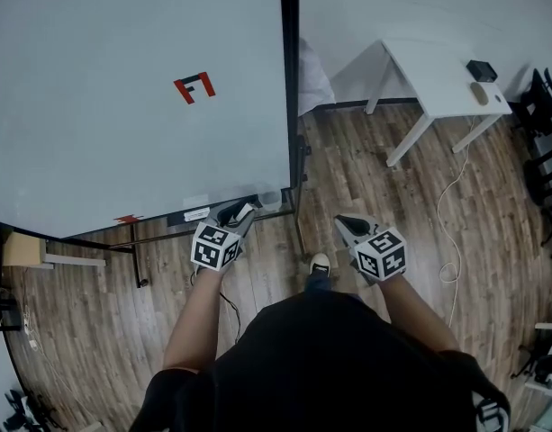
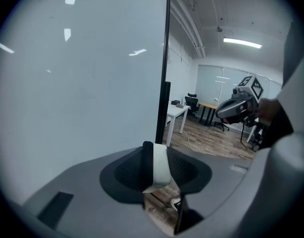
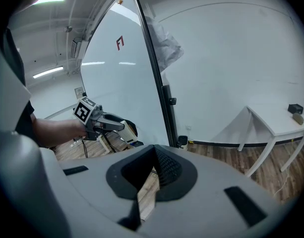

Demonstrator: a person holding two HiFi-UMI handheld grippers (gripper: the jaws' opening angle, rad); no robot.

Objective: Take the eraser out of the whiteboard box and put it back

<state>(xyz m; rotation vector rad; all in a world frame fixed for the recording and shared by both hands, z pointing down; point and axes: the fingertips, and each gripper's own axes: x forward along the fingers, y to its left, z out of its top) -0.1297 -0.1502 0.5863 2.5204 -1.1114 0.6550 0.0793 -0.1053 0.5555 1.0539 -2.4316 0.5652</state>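
My left gripper is shut on the eraser, a white block with a black felt side, held just in front of the whiteboard's lower right corner. In the left gripper view the eraser sits upright between the jaws. The right gripper view shows it in that gripper's tips, the eraser pointing at the board. A grey box hangs on the whiteboard's bottom rail, left of the eraser. My right gripper hovers over the floor to the right, its jaws shut on nothing.
The whiteboard's black frame edge stands just right of my left gripper. A red mark is on the board. A white table stands at the back right, with a cable trailing over the wooden floor. A wooden block lies at left.
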